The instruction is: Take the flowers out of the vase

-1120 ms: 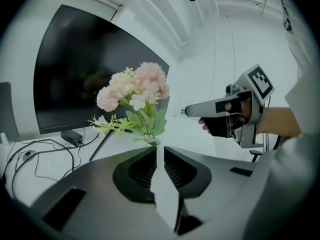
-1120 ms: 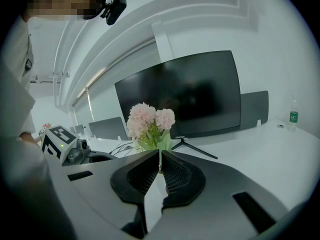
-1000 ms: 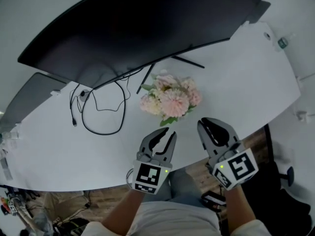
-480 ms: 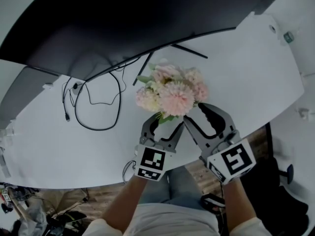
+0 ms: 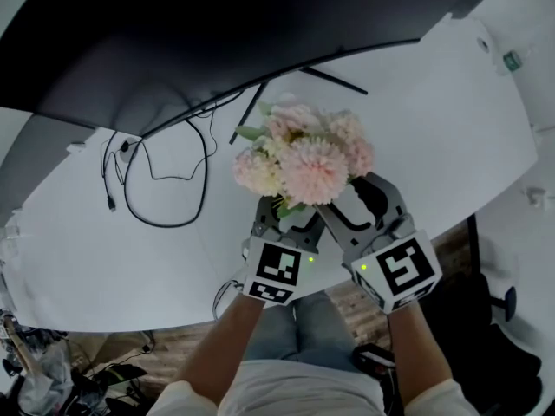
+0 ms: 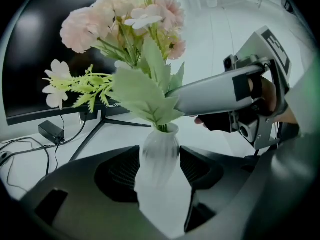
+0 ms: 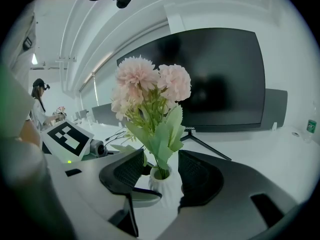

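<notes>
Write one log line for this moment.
left tool: jaws just opening, white ribbed vase between, ungripped | right tool: jaws just opening, same vase between | pink flowers: in vase

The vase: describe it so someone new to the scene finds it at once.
On the white table, in front of the big dark monitor, stand pink flowers. The vase holding them is small, white, ribbed and narrow-necked, the only thing there with stems in it.

Vase point(image 6: 159, 156): white, matt, with a softly ribbed wall. Flowers point(image 5: 303, 159): pale pink petals and light green leaves, matt and cloth-like. Left gripper point(image 5: 290, 217) and right gripper point(image 5: 355, 201): smooth grey matt plastic shells, with finely ribbed black pads point(image 6: 119, 174). Table point(image 5: 434, 128): smooth white with a low sheen. Monitor point(image 7: 220, 79): dark, glossy screen. Floor point(image 5: 341, 295): wood-grained.
</notes>
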